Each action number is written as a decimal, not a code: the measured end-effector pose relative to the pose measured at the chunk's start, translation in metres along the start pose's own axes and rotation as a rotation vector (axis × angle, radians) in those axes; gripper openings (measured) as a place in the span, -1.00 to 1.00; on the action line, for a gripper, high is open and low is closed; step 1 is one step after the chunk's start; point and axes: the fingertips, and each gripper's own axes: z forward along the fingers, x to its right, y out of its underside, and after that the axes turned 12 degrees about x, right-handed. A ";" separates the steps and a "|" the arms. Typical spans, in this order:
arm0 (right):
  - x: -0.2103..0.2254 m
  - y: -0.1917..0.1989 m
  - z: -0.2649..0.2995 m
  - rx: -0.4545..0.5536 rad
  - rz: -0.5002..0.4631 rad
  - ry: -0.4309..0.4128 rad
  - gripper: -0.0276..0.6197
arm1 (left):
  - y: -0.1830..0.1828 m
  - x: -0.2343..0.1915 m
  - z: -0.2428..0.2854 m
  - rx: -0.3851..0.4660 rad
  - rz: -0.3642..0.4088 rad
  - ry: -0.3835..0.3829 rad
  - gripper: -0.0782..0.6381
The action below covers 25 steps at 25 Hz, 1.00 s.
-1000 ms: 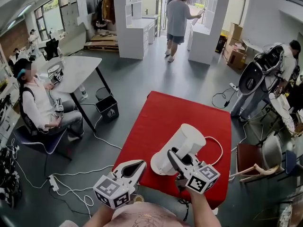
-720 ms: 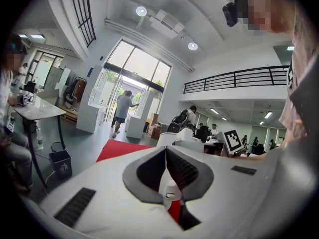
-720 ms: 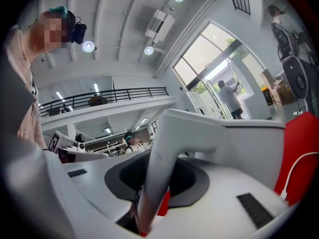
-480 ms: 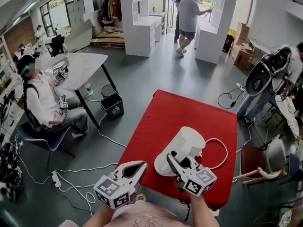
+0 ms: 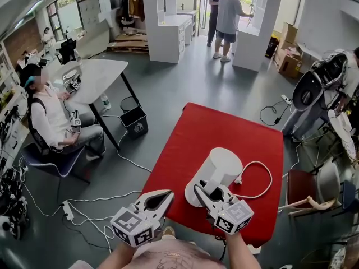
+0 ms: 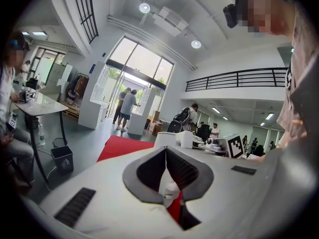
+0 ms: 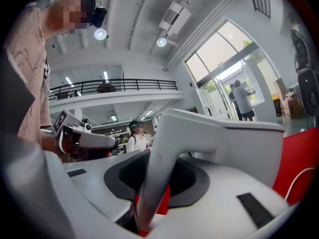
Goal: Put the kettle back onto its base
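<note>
Right gripper (image 5: 206,194) is clamped on the handle of the kettle (image 5: 221,170), holding it upright on the red table (image 5: 190,130). The base is hidden under it, and the cord (image 5: 263,175) exits there, so I can't confirm seating. Left gripper (image 5: 161,197) is closed on nothing, parked off the table edge, clear of the work.

White left gripper (image 5: 169,194) and right gripper (image 5: 202,190), marker cubes (image 5: 133,226), pinkish shirt (image 5: 168,256).

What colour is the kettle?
White. The kettle shows best in the head view.
</note>
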 end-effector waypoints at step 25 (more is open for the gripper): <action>-0.044 0.047 -0.007 -0.085 -0.215 -0.010 -0.56 | 0.012 0.001 -0.005 -0.013 -0.023 -0.002 -0.82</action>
